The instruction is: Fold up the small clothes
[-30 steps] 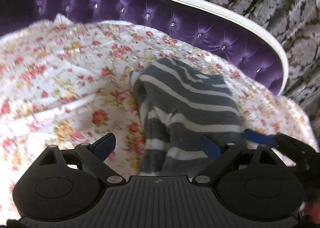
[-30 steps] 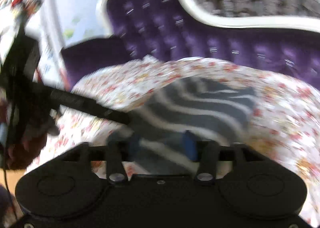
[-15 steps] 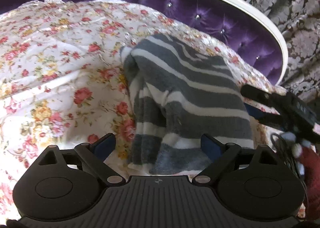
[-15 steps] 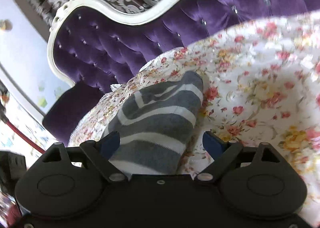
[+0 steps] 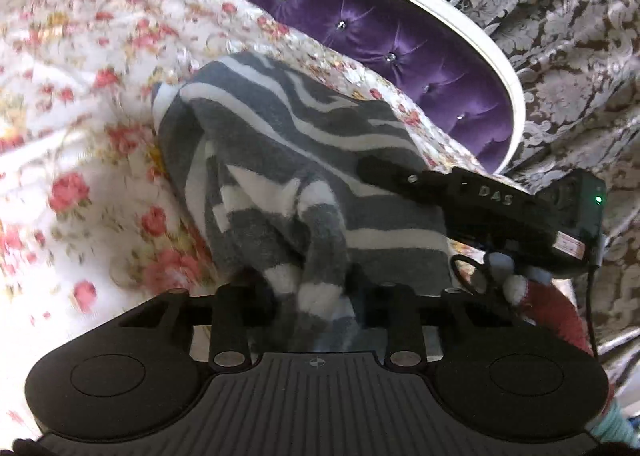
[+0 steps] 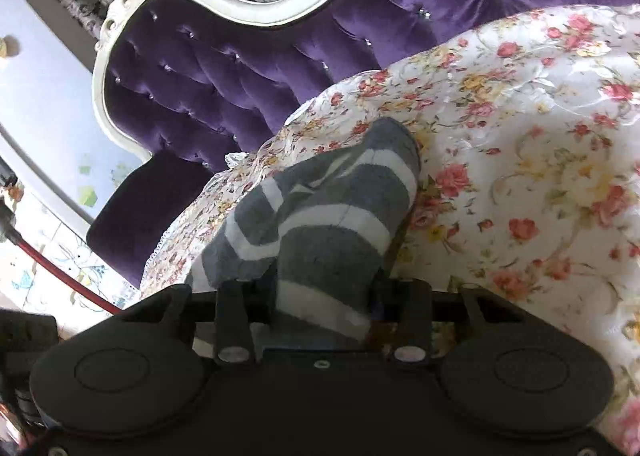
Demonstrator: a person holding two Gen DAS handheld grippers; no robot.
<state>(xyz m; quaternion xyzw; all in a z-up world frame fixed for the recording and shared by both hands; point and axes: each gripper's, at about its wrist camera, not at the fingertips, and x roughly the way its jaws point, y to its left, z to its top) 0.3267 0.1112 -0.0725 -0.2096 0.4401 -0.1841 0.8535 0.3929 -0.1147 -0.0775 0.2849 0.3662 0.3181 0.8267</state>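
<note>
both jaws had just been closing: the left gripper and right gripper each pinched the striped garment at frame centre on the floral sheet, ready to lift and fold.

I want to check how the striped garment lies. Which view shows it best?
The left wrist view: the grey-and-white striped garment spreads across the floral sheet, folds visible. The right wrist view shows it end-on, foreshortened.
</note>
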